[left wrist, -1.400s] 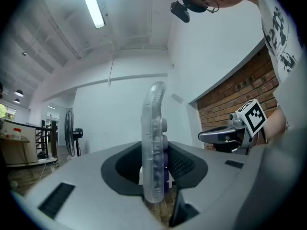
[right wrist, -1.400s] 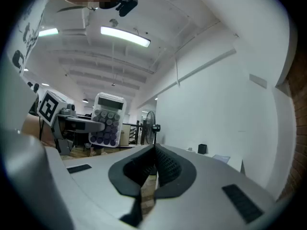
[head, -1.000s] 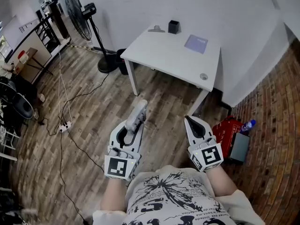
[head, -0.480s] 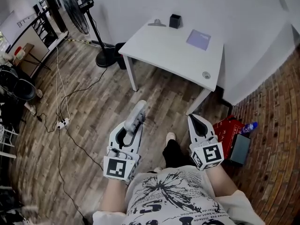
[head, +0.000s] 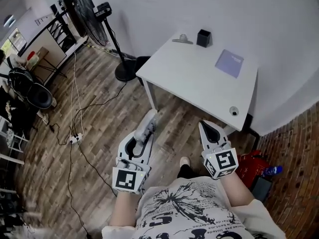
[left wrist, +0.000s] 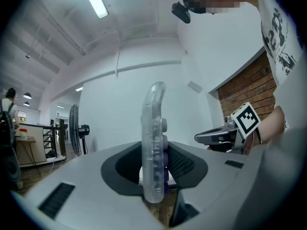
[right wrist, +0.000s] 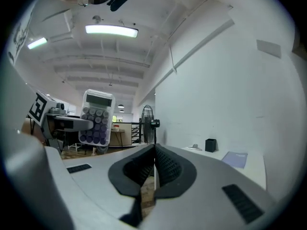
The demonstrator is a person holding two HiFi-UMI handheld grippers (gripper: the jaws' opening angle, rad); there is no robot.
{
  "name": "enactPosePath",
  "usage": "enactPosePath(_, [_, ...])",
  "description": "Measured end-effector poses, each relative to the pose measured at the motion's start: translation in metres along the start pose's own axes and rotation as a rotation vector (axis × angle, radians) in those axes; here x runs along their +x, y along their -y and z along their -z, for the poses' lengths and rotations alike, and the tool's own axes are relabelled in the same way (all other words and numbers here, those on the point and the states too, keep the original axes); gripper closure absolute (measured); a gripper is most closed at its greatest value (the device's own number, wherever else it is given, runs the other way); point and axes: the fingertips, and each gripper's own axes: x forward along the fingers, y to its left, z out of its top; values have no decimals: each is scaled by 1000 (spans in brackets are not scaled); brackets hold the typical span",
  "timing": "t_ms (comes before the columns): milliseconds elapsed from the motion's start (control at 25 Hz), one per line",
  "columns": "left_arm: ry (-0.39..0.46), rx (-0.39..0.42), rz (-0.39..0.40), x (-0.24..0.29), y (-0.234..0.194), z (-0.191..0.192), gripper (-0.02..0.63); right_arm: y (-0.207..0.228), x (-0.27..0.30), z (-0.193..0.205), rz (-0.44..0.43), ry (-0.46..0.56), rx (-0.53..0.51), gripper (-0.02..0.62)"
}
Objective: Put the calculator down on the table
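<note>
While your left hand-held gripper (head: 145, 132) stays clamped on the calculator (head: 146, 124), the task item is off the table (head: 197, 78), carried in the air over the wood floor (head: 99, 128).

Item: calculator. It is held edge-on between the left jaws. Its long axis rises out of them, display end uppermost, and its key face is turned toward your right hand-held gripper (head: 204, 127).

Item: right hand-held gripper. The jaws are together with nothing between them.

Item: table. It lies ahead of both hands and off to the right of the left one. Your right hand sits nearer its near corner, but the left holds the load. The near half of the top is bare. A purple sheet (head: 230, 63), a black box (head: 203, 37) and a small round piece (head: 234, 111) lie toward the far and right edges.

Judgement: setting it down turns on closing the gap forward and rightward, then tipping the long axis flat onto the bare part.

Change against the earlier frames: the table now stands closer, its near corner almost above your right jaws. Both hands keep the same pose and spacing, and the left grip looks unchanged.
</note>
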Motion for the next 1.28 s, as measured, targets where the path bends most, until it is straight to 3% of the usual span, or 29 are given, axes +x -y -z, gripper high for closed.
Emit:
enactPosePath(320, [-6,43,-41,147,-38,-8,465,107,110,-8,-34,-14,-57,580])
enactPosePath(560, [-17,-15,10,225,-48,9,463,165,154,5,3,-63,-29,581])
enactPosePath(760, [-32,-45,114,286,-56,21,463,199,184,18,69,-100,-26,580])
enactPosePath(960, [-39,-42,290,364,-65,34,465,239,220,29,180,-124,21,581])
enactPosePath(1280, [-194,21,560,467,-81,76,463,282,277,40,344,-155,57,581])
